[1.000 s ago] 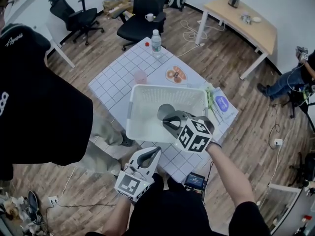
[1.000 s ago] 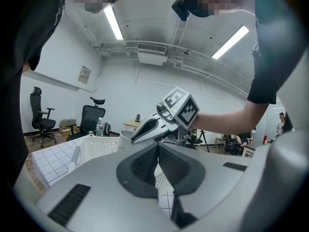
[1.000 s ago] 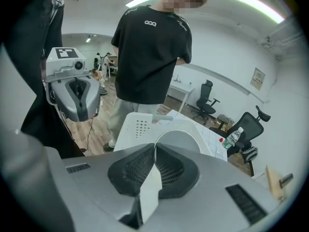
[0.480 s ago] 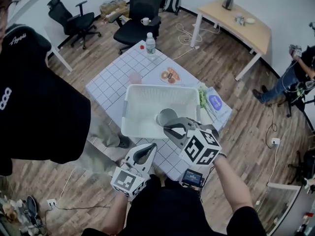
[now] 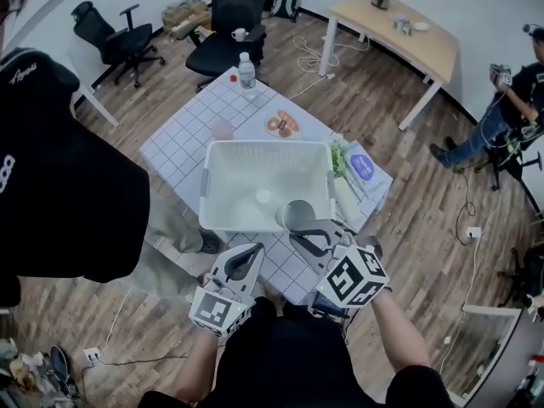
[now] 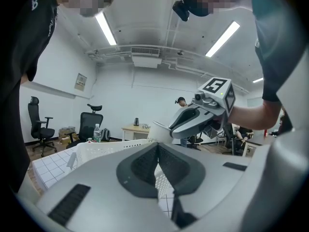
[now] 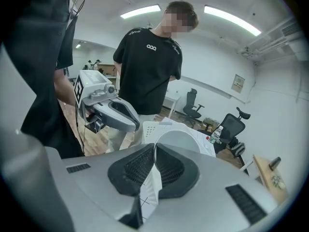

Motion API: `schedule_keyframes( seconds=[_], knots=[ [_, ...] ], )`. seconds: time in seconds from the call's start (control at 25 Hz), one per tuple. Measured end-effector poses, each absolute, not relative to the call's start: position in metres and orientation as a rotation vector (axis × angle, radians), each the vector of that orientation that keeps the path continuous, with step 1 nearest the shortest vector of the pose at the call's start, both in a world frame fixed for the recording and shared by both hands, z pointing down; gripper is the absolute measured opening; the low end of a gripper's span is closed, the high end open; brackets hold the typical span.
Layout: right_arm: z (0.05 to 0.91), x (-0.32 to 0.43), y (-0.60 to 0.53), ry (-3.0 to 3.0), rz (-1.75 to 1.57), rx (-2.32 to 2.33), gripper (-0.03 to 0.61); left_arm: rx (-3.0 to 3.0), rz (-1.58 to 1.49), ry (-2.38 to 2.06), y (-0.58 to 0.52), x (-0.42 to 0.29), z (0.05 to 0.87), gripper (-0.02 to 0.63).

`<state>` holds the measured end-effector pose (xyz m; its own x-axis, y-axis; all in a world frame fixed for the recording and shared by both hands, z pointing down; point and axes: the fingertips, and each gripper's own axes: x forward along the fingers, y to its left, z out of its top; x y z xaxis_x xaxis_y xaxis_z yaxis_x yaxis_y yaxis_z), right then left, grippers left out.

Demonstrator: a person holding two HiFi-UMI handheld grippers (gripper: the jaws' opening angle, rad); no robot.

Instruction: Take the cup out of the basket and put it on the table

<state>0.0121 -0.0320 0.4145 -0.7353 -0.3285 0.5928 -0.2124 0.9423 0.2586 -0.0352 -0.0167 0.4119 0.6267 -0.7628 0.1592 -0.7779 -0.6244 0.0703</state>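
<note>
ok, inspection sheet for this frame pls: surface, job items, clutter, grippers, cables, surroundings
Surface: table under a white grid cover.
Job's things: cup held above the near right corner of the white basket, not on the table yet.
Clutter: water bottle, pink cup, plate of doughnuts, packets at the right edge.
Grippers: right gripper shut on the cup's wall; left gripper shut, nothing between its jaws, near the basket's near side.
Cables: loose cable on the floor by the wooden desk.
Surroundings: office chairs, standing person at the left, another person far right.
</note>
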Motion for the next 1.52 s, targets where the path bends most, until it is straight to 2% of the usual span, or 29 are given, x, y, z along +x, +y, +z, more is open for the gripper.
schedule_keyframes(
  seconds=[0.64, 1.52],
  knots=[
    [0.437, 0.056, 0.039, -2.469, -0.124, 0.393, 0.031, 2.699, 0.151, -1.257, -0.009, -0.023, 0.419, 0.008],
    [0.621, 0.061, 0.059, -2.181, -0.042, 0.273, 0.032, 2.671, 0.156, -1.269, 0.001, -0.032, 0.427, 0.008]
  ],
)
